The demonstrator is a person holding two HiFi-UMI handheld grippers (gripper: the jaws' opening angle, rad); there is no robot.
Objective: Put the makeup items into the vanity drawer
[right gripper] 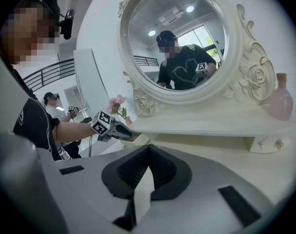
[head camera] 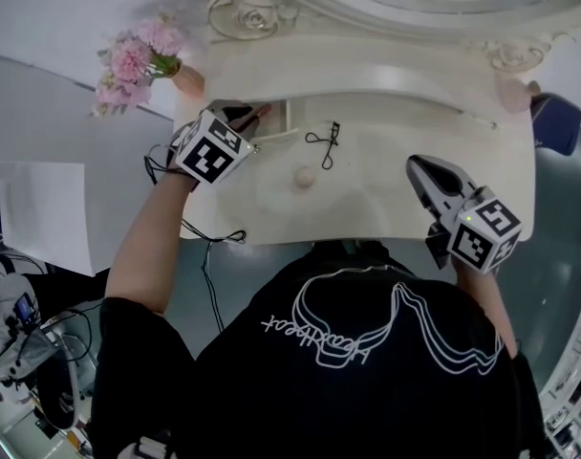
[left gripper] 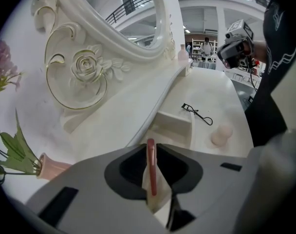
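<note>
The left gripper (head camera: 247,119) is at the far left of the white vanity top (head camera: 386,199). It points down over the open drawer (head camera: 289,115). Its jaws are almost closed and they pinch a thin pink stick (left gripper: 151,167). The stick stands straight up between the jaw tips, and the drawer is just past them.

A black eyelash curler (head camera: 325,143) lies on the top just right of the drawer. A small pink sponge (head camera: 304,176) sits a bit nearer, close to the curler but not touching it.

The right gripper (head camera: 417,166) hangs over the right side of the top, well apart from these things. Its jaws are closed together and hold nothing.

Pink flowers (head camera: 136,57) stand at the far left corner.
</note>
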